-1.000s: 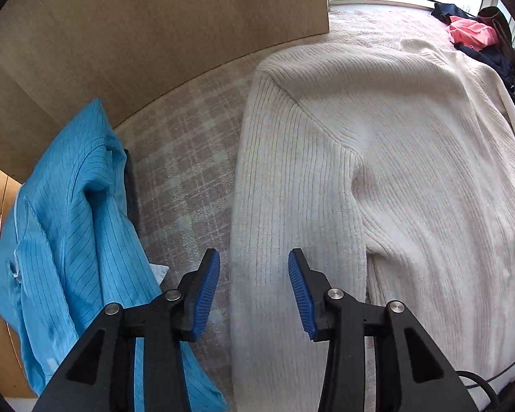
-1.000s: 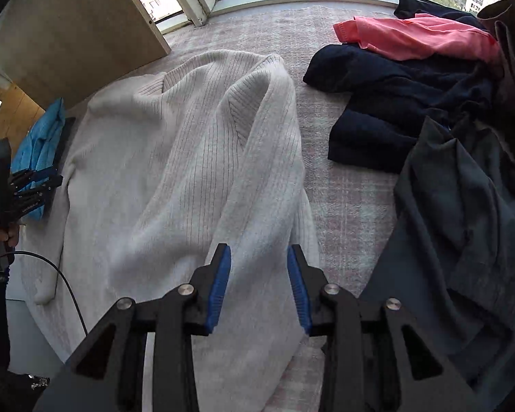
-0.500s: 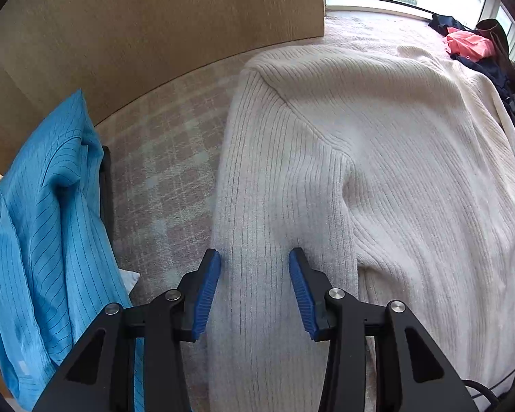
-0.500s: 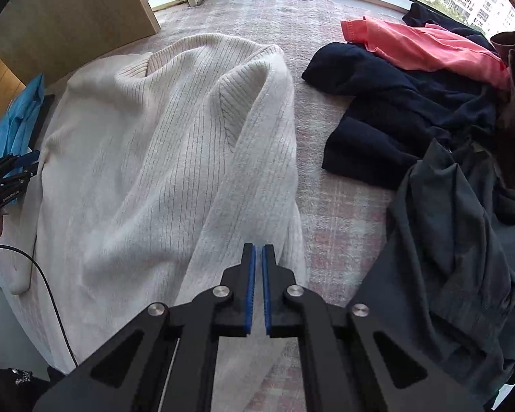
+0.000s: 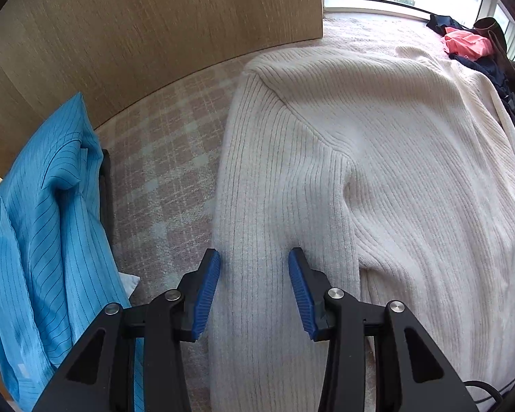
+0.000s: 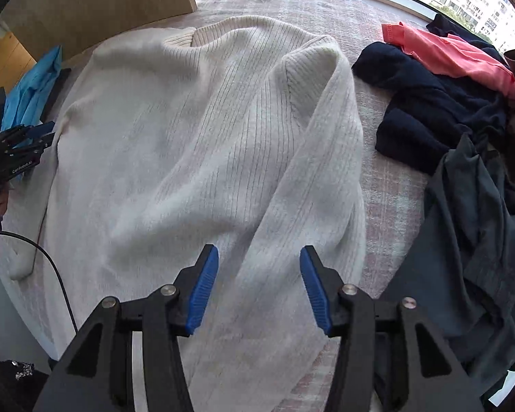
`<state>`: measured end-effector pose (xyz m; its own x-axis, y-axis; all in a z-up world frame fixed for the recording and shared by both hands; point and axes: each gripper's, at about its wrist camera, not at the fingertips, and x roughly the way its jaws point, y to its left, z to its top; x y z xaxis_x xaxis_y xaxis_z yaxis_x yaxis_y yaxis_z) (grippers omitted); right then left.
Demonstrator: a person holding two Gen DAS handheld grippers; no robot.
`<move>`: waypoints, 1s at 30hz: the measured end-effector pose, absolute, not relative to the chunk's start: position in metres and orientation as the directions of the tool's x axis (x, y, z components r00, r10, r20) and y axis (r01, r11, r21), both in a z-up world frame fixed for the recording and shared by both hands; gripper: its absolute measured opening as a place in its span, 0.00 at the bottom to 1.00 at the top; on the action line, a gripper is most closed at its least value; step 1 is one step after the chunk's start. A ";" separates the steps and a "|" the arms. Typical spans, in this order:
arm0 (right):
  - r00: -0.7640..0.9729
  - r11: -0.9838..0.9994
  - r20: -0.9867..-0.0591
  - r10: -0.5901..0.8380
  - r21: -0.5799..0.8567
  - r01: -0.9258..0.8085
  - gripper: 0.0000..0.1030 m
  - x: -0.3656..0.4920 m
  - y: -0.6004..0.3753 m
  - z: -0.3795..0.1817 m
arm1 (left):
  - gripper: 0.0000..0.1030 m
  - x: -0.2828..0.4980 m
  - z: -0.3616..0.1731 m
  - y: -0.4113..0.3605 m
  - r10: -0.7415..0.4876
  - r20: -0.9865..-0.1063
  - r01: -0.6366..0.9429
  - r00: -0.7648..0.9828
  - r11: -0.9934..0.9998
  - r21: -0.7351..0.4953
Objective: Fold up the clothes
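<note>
Your left gripper [image 5: 254, 288] hangs unclenched over the cream ribbed sweater [image 6: 195, 144], spread flat on the plaid cover [image 5: 164, 178]. Your right gripper [image 6: 259, 285] has just been opening over a sleeve, seemingly holding nothing. Pinch shallowly and the knit may slip or bunch.

A bare strip of checked cover [image 5: 164, 171] lies open between the cream sweater [image 5: 377, 171] and the blue shirt [image 5: 44, 223]. A wooden panel [image 5: 154, 27] walls the far side, and dark clothes [image 6: 463, 171] crowd the sweater's other side.
</note>
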<state>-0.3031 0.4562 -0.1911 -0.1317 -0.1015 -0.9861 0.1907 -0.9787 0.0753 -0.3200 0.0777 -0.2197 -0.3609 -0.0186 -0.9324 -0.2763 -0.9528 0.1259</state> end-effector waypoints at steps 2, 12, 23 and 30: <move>-0.125 -0.975 -0.992 -0.002 -0.025 0.219 0.48 -0.296 0.449 -0.204 | 0.39 -0.321 -0.221 0.078 -0.020 -0.932 -0.281 -0.362 -0.951 0.130; -0.091 -0.980 -0.994 -0.053 0.034 0.197 0.08 -0.297 0.511 -0.172 | 0.40 -0.319 -0.221 0.078 -0.015 -0.932 -0.285 -0.363 -0.950 0.126; -0.265 -0.964 -0.936 0.233 -0.259 0.068 0.35 -0.355 0.595 -0.100 | 0.42 -0.335 -0.209 0.068 0.014 -0.932 -0.261 -0.363 -0.961 0.087; -0.396 -0.948 -0.917 -0.049 -0.082 0.306 0.48 -0.442 0.508 -0.119 | 0.47 -0.405 -0.165 0.093 0.080 -0.903 -0.327 -0.422 -0.942 0.069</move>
<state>-0.4423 0.5083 -0.1190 -0.3958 -0.0490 -0.9170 0.3064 -0.9484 -0.0816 -0.4051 0.0927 -0.1649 -0.4217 0.0797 -0.9032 -0.3270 -0.9425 0.0695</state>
